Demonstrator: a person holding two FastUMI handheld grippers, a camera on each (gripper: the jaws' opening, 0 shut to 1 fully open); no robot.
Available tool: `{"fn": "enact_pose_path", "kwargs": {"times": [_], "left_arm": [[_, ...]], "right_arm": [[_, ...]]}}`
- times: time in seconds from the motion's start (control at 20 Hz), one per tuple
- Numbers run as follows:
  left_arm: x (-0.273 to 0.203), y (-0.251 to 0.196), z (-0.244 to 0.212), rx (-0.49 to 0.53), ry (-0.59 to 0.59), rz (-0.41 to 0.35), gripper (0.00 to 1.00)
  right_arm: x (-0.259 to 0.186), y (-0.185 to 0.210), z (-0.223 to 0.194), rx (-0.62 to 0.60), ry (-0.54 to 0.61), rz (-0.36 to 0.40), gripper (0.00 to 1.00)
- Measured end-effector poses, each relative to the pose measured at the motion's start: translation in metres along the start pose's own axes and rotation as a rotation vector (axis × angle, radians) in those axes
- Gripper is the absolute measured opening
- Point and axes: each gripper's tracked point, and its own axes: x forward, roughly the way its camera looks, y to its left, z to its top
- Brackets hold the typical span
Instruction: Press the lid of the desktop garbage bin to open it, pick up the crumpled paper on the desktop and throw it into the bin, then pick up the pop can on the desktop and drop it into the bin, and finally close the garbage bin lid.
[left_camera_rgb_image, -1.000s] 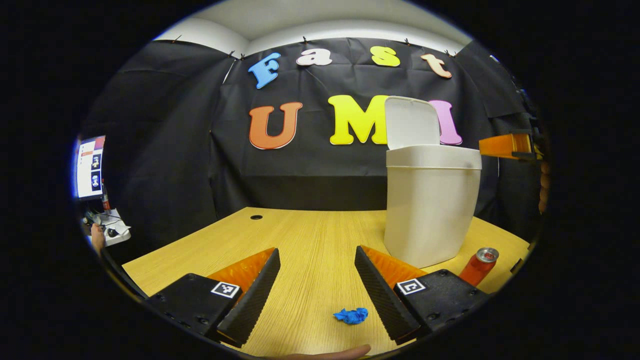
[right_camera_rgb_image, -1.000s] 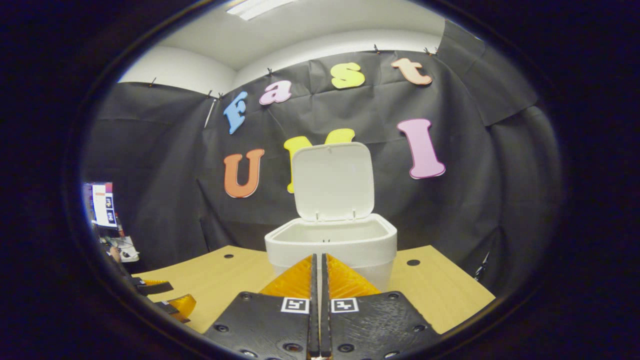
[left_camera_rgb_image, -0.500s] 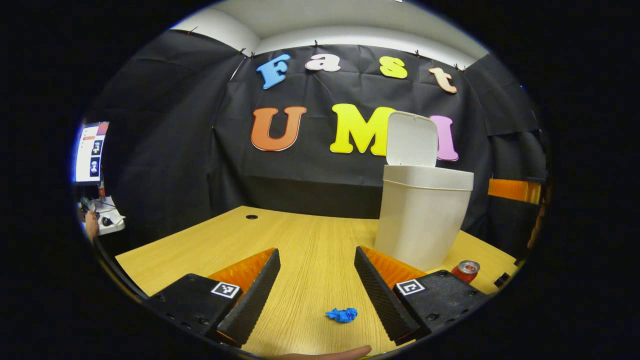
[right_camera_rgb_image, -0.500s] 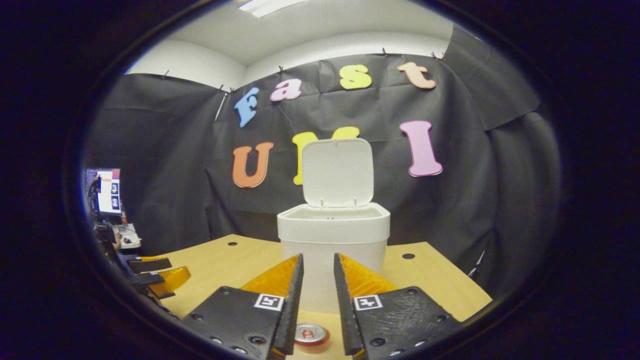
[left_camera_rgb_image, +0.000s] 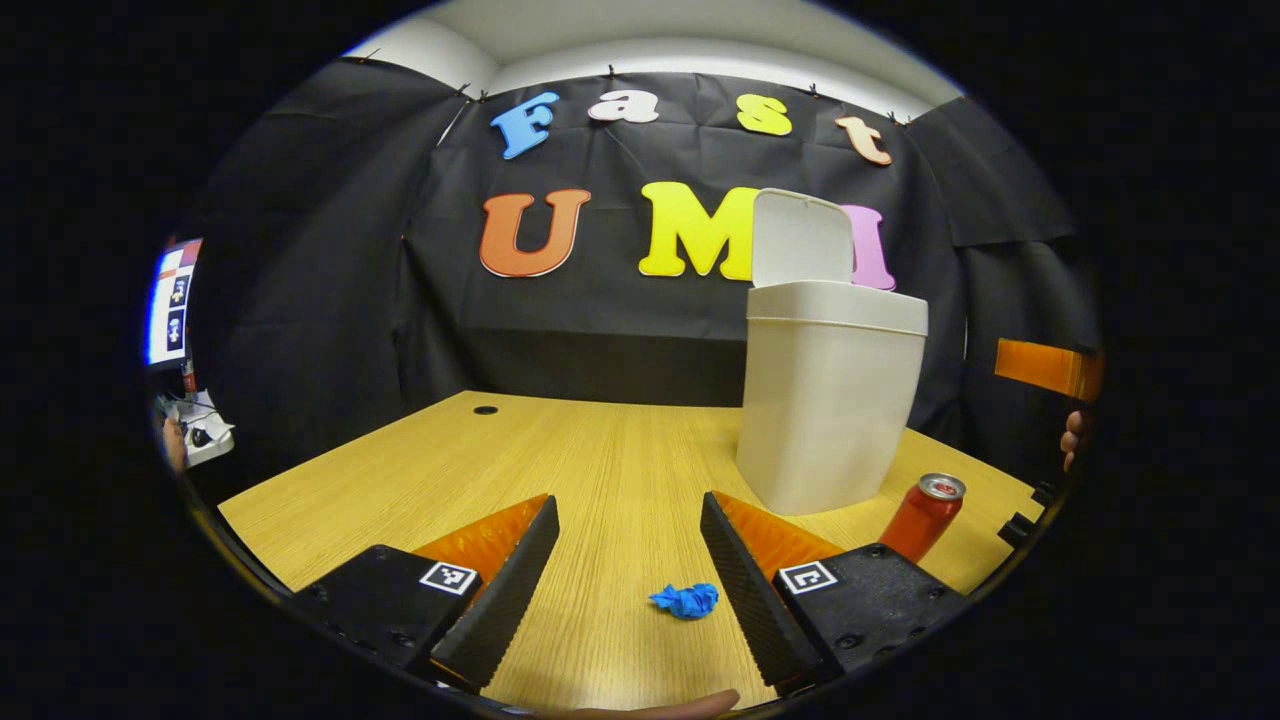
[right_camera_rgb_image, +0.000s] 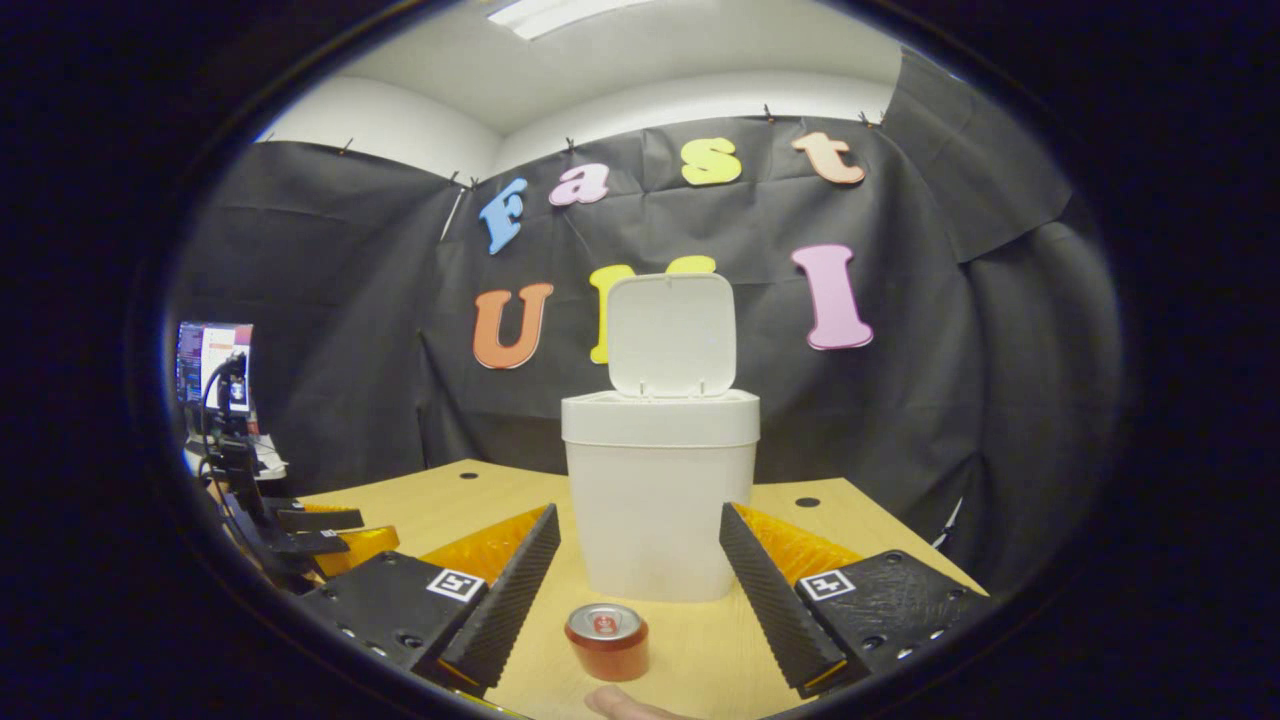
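Observation:
The white bin (left_camera_rgb_image: 828, 400) stands on the wooden desk with its lid (left_camera_rgb_image: 800, 238) swung up, upright at the back. A blue crumpled paper (left_camera_rgb_image: 686, 600) lies on the desk between the fingers of my left gripper (left_camera_rgb_image: 625, 580), nearer its right finger; the gripper is open above it. The red pop can (left_camera_rgb_image: 924, 516) stands right of the bin's base. In the right gripper view the bin (right_camera_rgb_image: 658, 495) is straight ahead with its lid (right_camera_rgb_image: 672, 334) up, and the pop can (right_camera_rgb_image: 607, 640) stands upright between the spread fingers of my right gripper (right_camera_rgb_image: 640, 590), which is open.
The wooden desk (left_camera_rgb_image: 560, 470) has small cable holes near its back edge. The left gripper (right_camera_rgb_image: 320, 535) appears at the left edge of the right gripper view. A monitor (left_camera_rgb_image: 168, 312) and cluttered side desk lie beyond the desk's left side.
My right gripper went from shut to wide open and drew back and lower from the bin; the pop can came into view between its fingers. The left gripper stayed open over the blue paper.

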Motion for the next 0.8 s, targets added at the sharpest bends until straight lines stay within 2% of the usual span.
{"fn": "enact_pose_path", "kwargs": {"times": [0.2,0.45,0.5,0.65,0.7,0.8], "left_arm": [[0.007,-0.009,-0.024,0.032,0.048,-0.004,0.93],[0.023,-0.017,-0.067,0.077,0.199,-0.021,0.94],[0.026,-0.015,-0.074,0.077,0.231,-0.019,0.94],[0.033,-0.021,-0.084,0.028,0.291,-0.044,0.94],[0.032,-0.027,-0.089,0.010,0.310,-0.059,0.94],[0.031,-0.036,-0.095,0.010,0.331,-0.077,0.94]], "right_arm": [[-0.022,-0.007,-0.014,0.006,-0.032,-0.006,0.98],[-0.039,0.000,-0.050,-0.105,-0.066,0.012,0.96],[-0.038,0.008,-0.061,-0.119,-0.057,0.035,0.96],[-0.033,0.041,-0.101,0.019,0.076,0.180,0.98],[-0.030,0.041,-0.107,0.061,0.102,0.194,0.98],[-0.023,0.033,-0.113,0.100,0.118,0.170,0.95]]}}
